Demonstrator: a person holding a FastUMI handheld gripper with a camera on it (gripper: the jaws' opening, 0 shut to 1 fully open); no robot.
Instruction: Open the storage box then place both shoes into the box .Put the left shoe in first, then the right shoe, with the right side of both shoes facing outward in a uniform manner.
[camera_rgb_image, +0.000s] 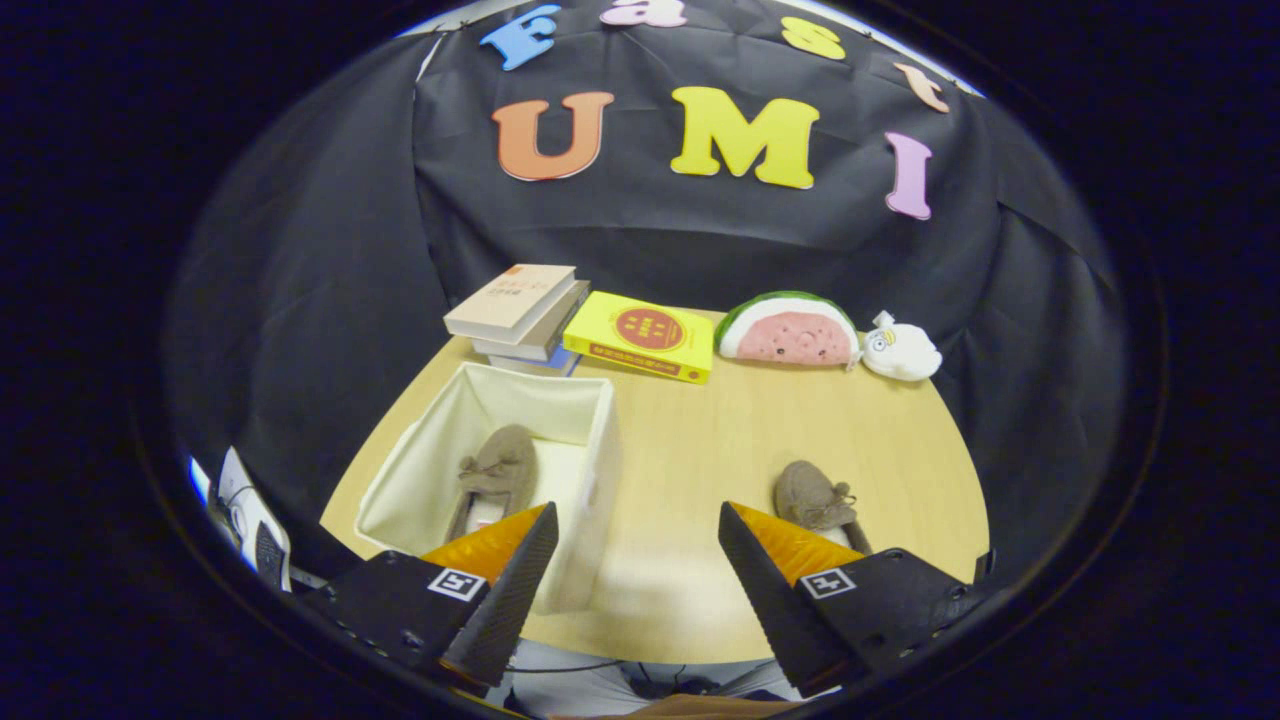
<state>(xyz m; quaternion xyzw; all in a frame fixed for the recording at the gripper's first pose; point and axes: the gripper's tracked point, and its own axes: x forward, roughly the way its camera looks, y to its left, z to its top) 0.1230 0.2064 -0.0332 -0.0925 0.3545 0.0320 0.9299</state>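
Note:
An open white fabric storage box (592, 440) stands on the wooden table, just ahead of my left finger. One brown shoe (497, 470) lies inside it, toe pointing away from me. The other brown shoe (812, 500) rests on the table, just beyond my right finger, which partly hides its heel. My gripper (635, 575) hovers above the table's near edge, open, with only bare table between its fingers.
At the back of the table (720, 440) sits a stack of books (520, 312), a yellow book (645, 335), a watermelon plush (790, 330) and a small white plush (902, 350). Black cloth walls surround the table. Light wood lies bare between box and loose shoe.

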